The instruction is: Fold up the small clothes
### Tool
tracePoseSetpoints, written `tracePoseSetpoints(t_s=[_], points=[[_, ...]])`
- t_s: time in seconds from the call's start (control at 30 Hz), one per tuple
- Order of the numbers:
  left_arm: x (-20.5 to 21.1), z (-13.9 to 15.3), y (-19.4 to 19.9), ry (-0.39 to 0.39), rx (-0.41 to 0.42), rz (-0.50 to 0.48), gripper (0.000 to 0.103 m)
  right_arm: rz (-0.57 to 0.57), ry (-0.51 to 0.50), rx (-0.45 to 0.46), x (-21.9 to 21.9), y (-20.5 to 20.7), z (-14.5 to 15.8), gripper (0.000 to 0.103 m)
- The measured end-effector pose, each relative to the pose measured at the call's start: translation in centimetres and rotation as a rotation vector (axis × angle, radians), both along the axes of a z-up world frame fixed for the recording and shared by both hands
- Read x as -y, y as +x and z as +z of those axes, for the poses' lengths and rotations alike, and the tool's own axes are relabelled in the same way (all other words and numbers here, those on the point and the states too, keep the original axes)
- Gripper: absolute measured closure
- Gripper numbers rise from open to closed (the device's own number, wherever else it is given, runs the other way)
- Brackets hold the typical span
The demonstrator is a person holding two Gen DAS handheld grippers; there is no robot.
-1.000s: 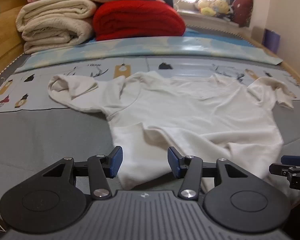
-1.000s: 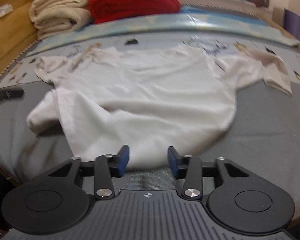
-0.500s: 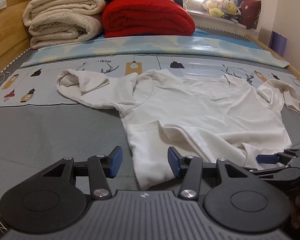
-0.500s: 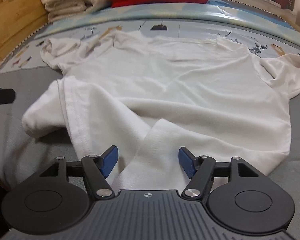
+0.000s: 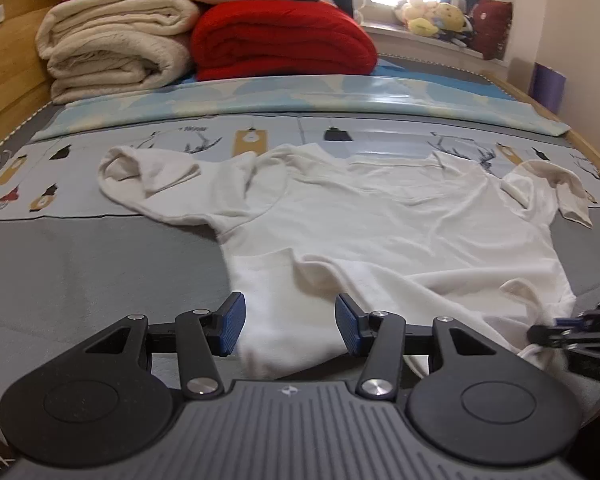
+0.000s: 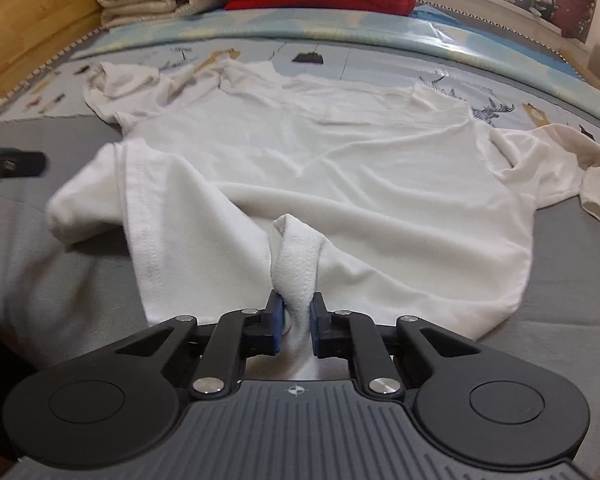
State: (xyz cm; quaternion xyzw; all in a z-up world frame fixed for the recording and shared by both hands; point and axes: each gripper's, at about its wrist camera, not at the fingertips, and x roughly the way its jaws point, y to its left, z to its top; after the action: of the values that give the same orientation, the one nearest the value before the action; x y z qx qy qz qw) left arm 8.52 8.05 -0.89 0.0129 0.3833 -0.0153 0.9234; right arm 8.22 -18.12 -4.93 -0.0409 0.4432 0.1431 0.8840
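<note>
Your right claw [image 6: 294,322] is clenched on the near hem of the shirt [image 6: 340,168]. The pinched cloth stands up between the blue pads [image 6: 277,324] as a narrow, upright ridge. Your left claw [image 5: 290,322] is released, its pads [image 5: 233,322] spread wide. The left corner of the hem lies between those pads, but you cannot tell from either view whether they touch it.

The shirt is white and lies spread on the bed [image 5: 80,272], collar away from you and hem toward you. Its body is wrinkled, with a soft fold running across the lower part. The left sleeve [image 5: 148,172] is bunched and partly turned over on the printed sheet [image 5: 28,176]. The right sleeve [image 5: 556,192] is crumpled at the far right edge of the shirt. The lower half of the shirt rests on the grey bed surface.

In the left wrist view, the right claw [image 5: 556,328] appears at the right edge, at the hem's right part. In the right wrist view, a dark tip of the left claw [image 6: 16,166] shows at the left edge, just beside the hem's left corner.

At the head of the bed, cream blankets [image 5: 116,56] sit beside a red blanket [image 5: 284,40]. Plush toys [image 5: 432,16] rest on the sill.
</note>
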Motion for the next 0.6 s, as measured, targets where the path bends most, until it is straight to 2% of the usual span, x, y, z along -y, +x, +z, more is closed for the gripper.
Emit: tracePoseSetpoints(t_s=[0.1,0.2,0.37,0.47,0.5,0.6], points=[[1.1,-0.1,0.2,0.009,0.000,-0.022,0.048,0.040,0.023,0.003,2.1,-1.0,1.7,0.092],[1.8,-0.2,0.5,0.014,-0.003,-0.034,0.048,0.108,0.037,-0.031,4.2,-2.0,2.4,0.092],[1.9,-0.3,1.1,-0.007,-0.010,-0.016,0.048,0.194,0.031,-0.203,7.5,-3.9,-0.2,0.092],[1.4,-0.5,1.6,-0.035,-0.033,0.013,0.048,0.100,0.050,-0.269,9.5,-3.8,-1.8,0.087],[1.1,-0.6,1.8,-0.048,-0.042,0.028,0.048,0.047,0.090,-0.261,10.4,-3.6,-1.8,0.078],[-1.0,-0.7,2.6,-0.099,-0.067,0.113,0.048,-0.080,0.193,-0.233,12.7,-2.8,-1.4,0.064]])
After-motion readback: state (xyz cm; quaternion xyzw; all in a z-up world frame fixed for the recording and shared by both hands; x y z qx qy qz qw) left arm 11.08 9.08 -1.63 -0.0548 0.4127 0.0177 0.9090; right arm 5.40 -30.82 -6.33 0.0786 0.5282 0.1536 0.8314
